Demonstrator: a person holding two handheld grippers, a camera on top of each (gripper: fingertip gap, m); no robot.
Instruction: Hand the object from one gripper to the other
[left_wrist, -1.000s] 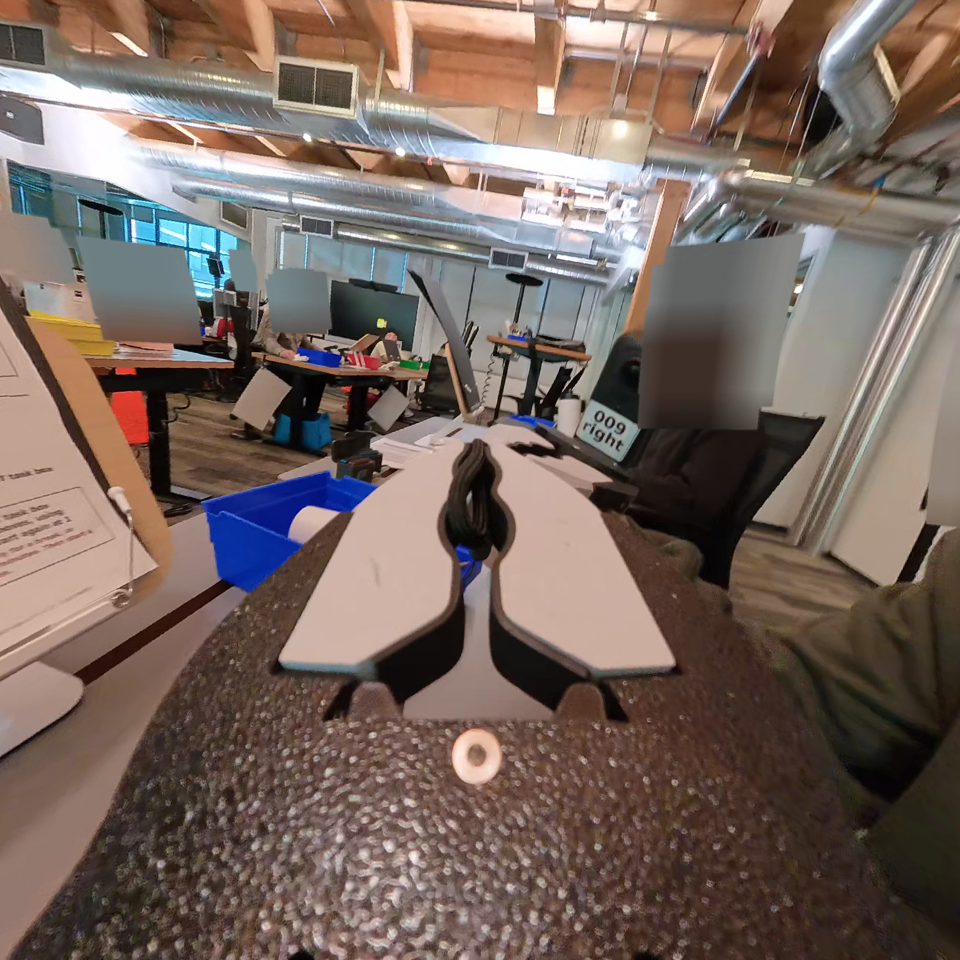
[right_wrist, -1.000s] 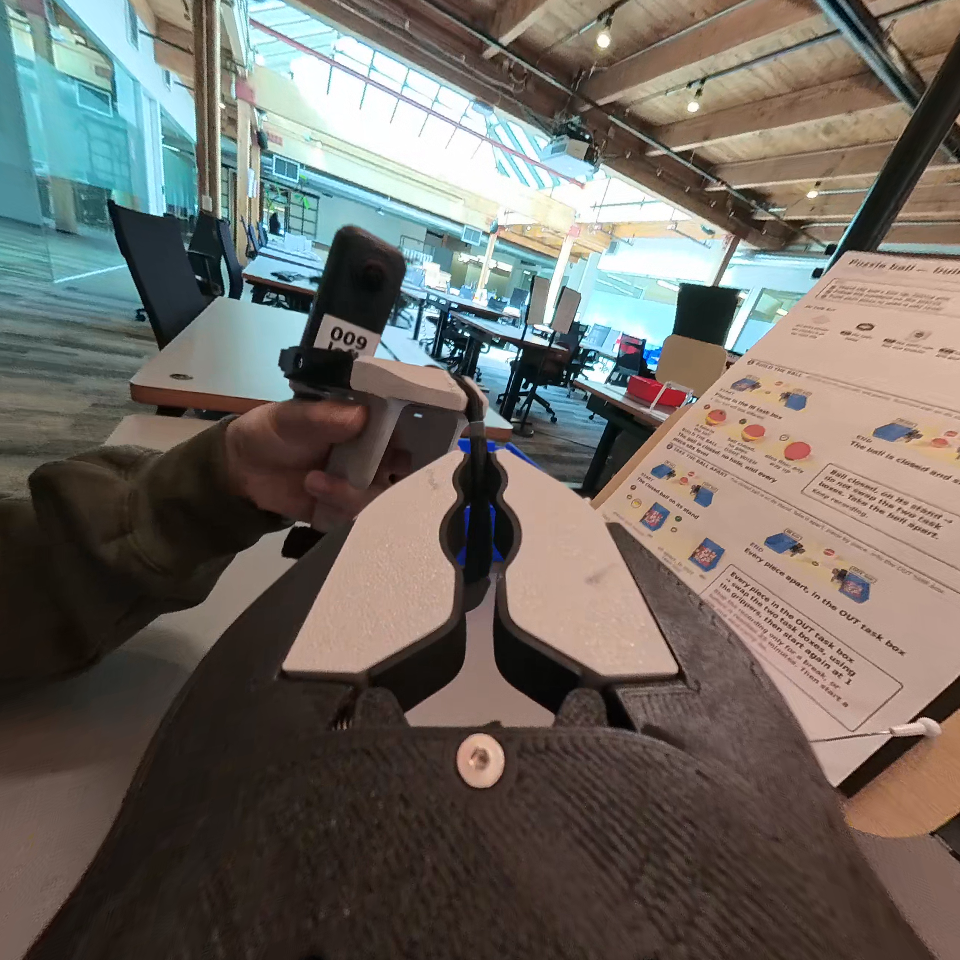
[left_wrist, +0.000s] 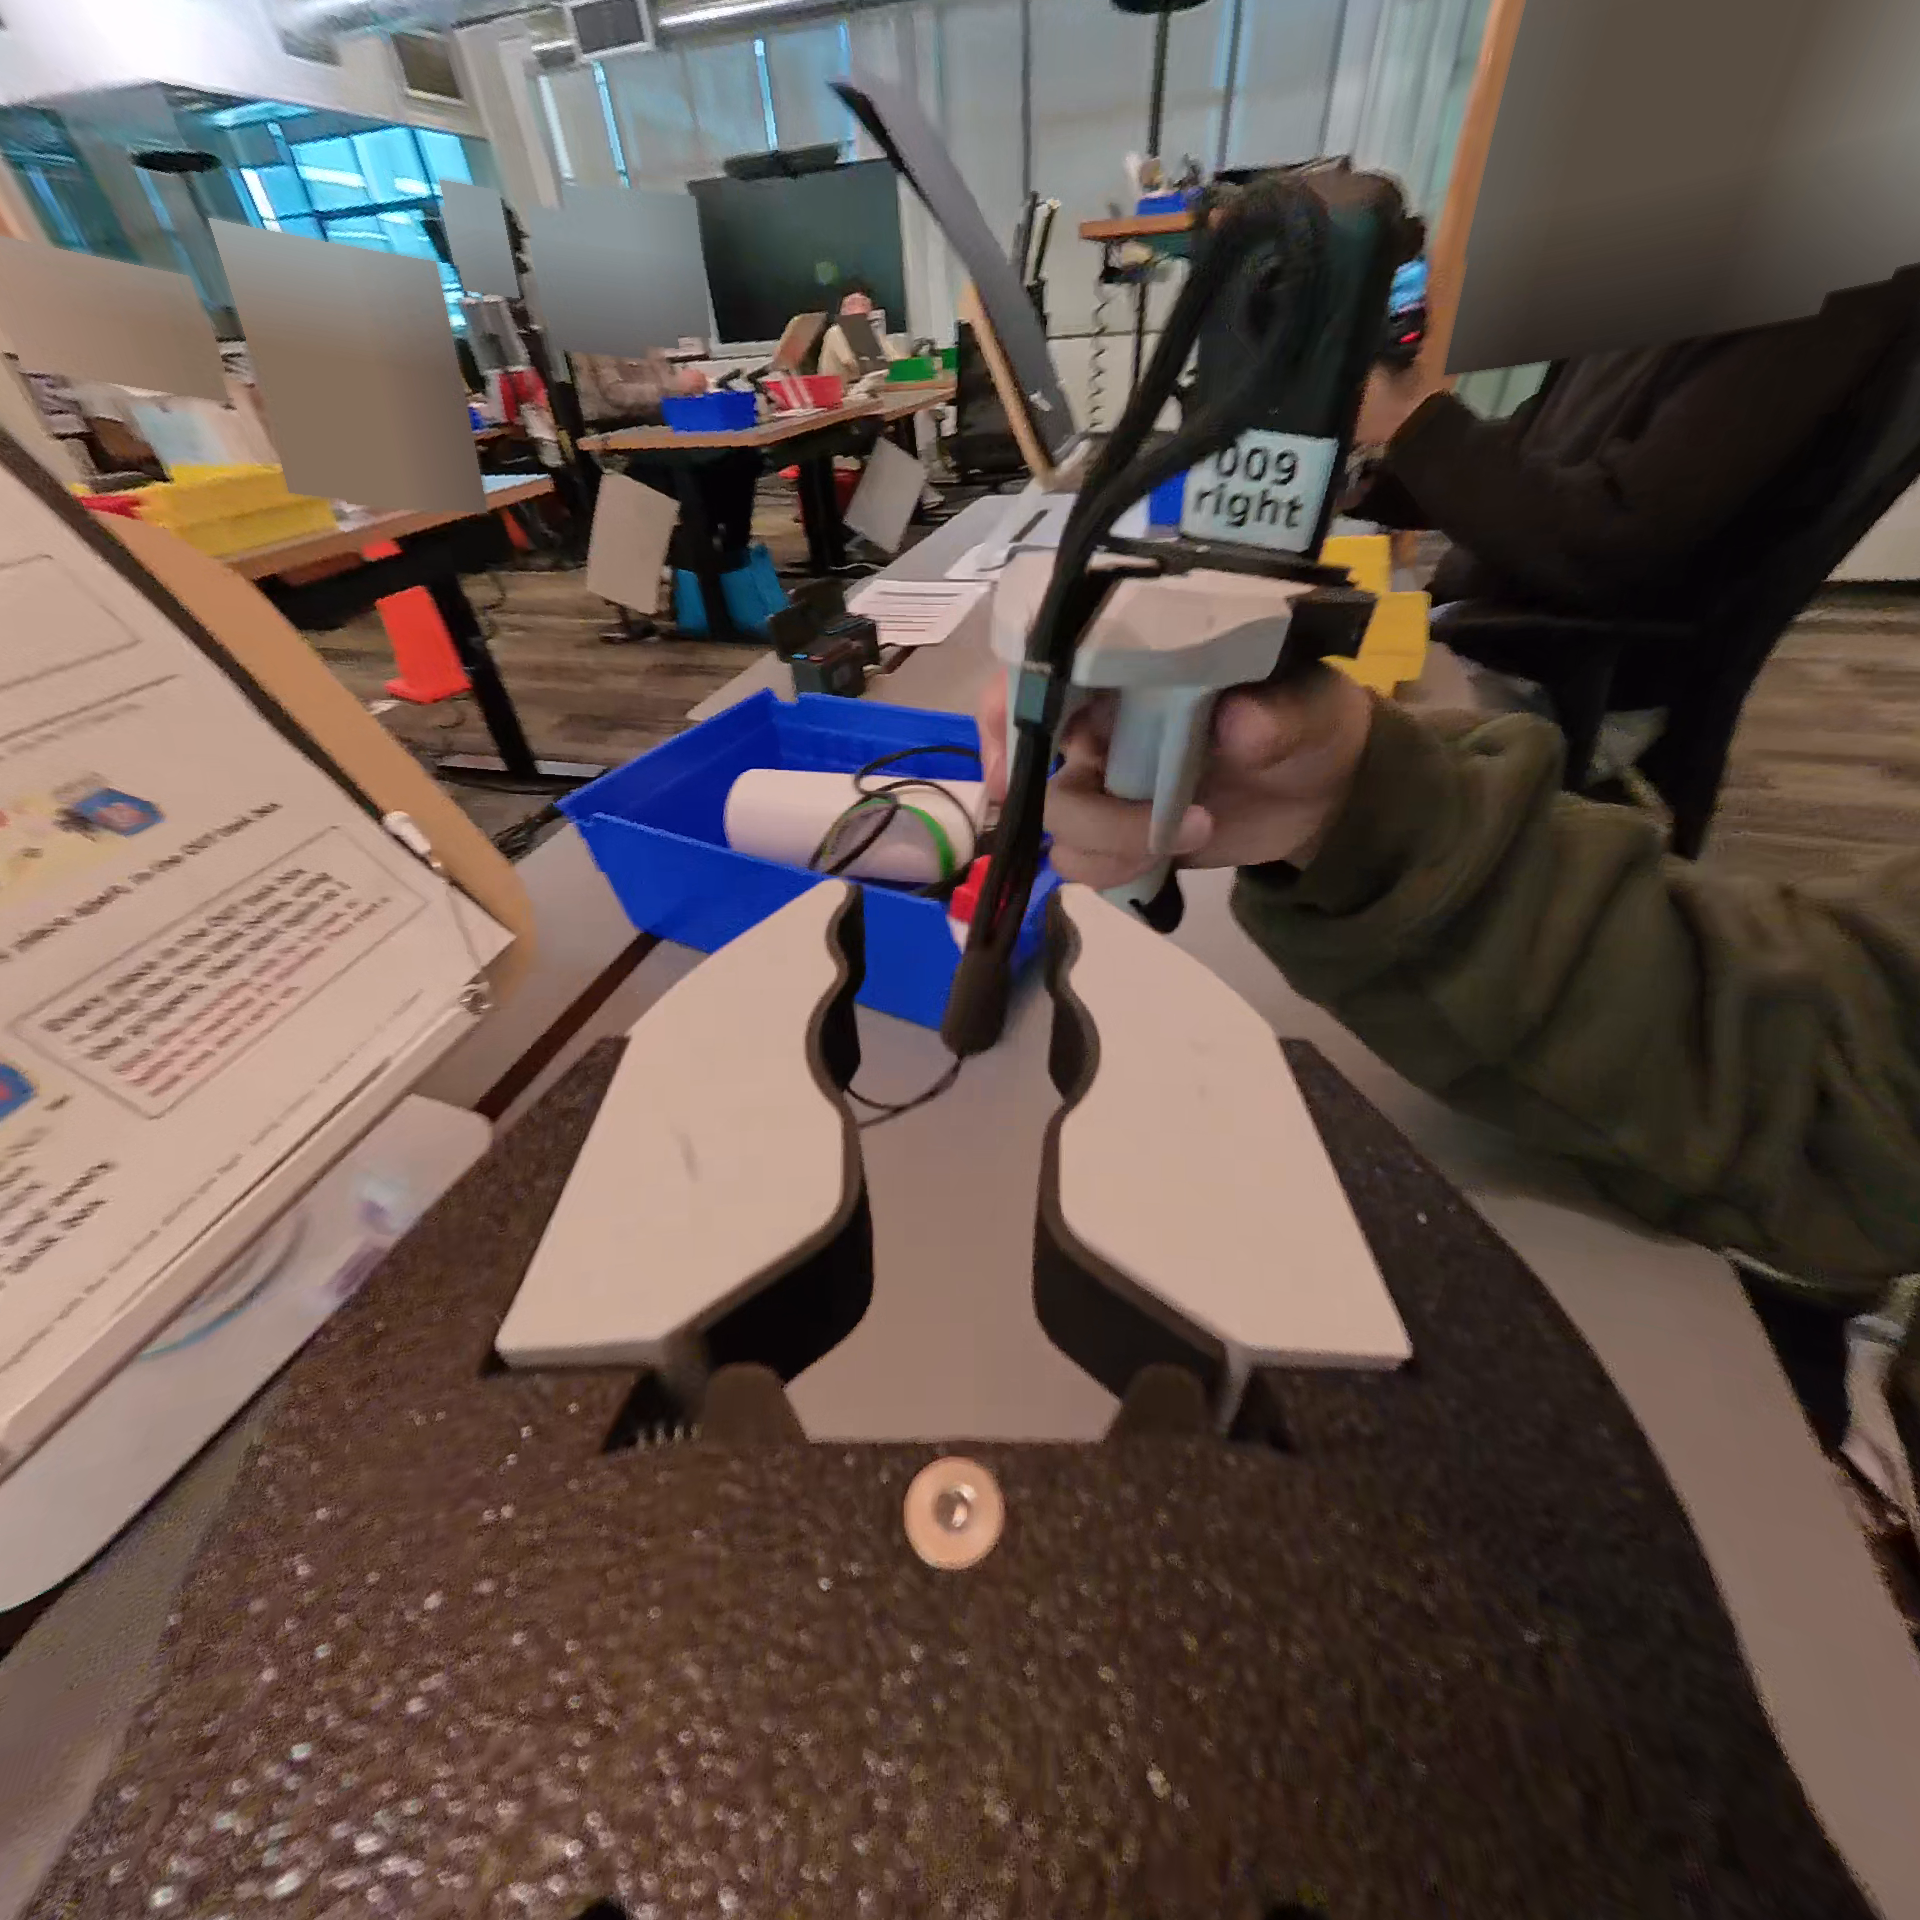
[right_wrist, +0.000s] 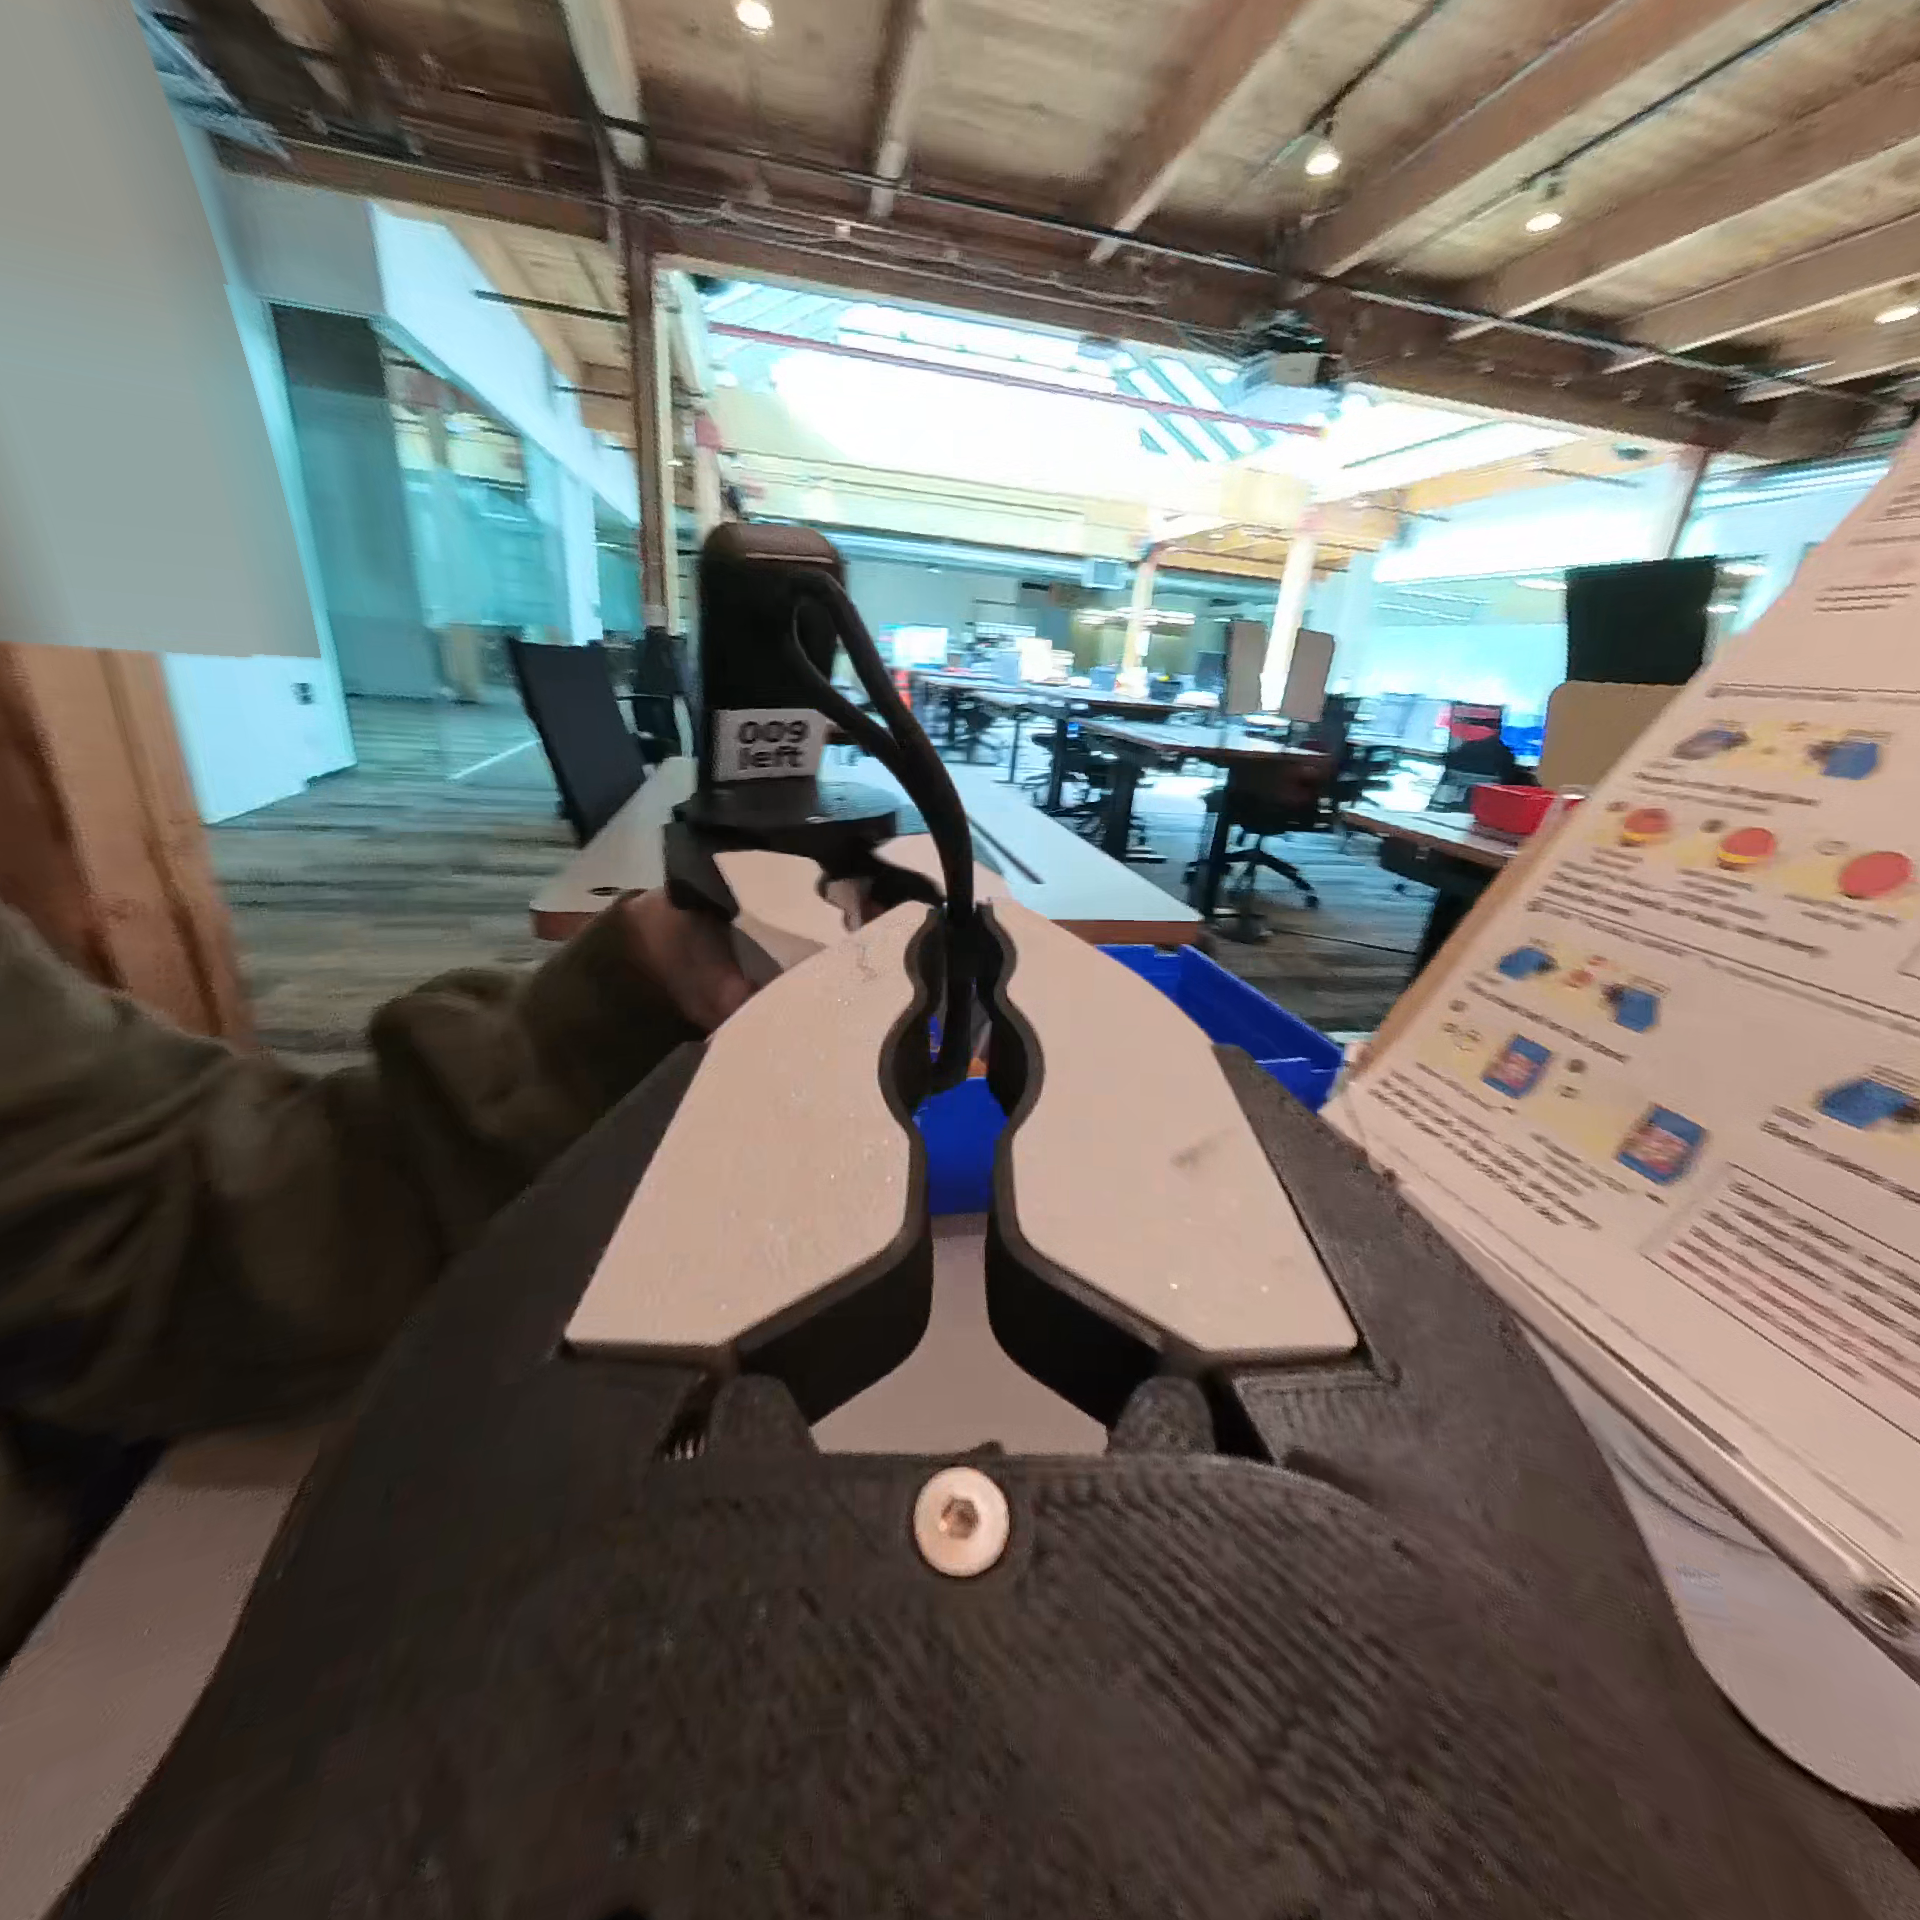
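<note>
A bundle of black braided cord (right_wrist: 961, 977), the object being passed, stands pinched between the tips of the right gripper (right_wrist: 961, 935), whose grey flat fingers (right_wrist: 800, 1132) are drawn narrow around it. Seen from the left wrist, the cord (left_wrist: 1013, 831) hangs down in the gap between the left gripper's grey fingers (left_wrist: 717, 1132), its lower end near the right-hand finger; whether it touches either one cannot be told. The left gripper (left_wrist: 954, 935) stands wide apart and holds nothing. A thin black wire loop (left_wrist: 894, 1091) curls beside its left-hand finger.

The handover appears all but finished. To do it well, the left gripper should draw back along its own axis without snagging the hanging end, while the right grip stays firm, since limp cord slips easily.

Just beyond the fingertips sits a blue plastic bin (left_wrist: 686, 831) holding a white roll (left_wrist: 831, 821) on the grey desk (left_wrist: 1558, 1236). A printed instruction sheet (left_wrist: 187, 935) leans to the left.
</note>
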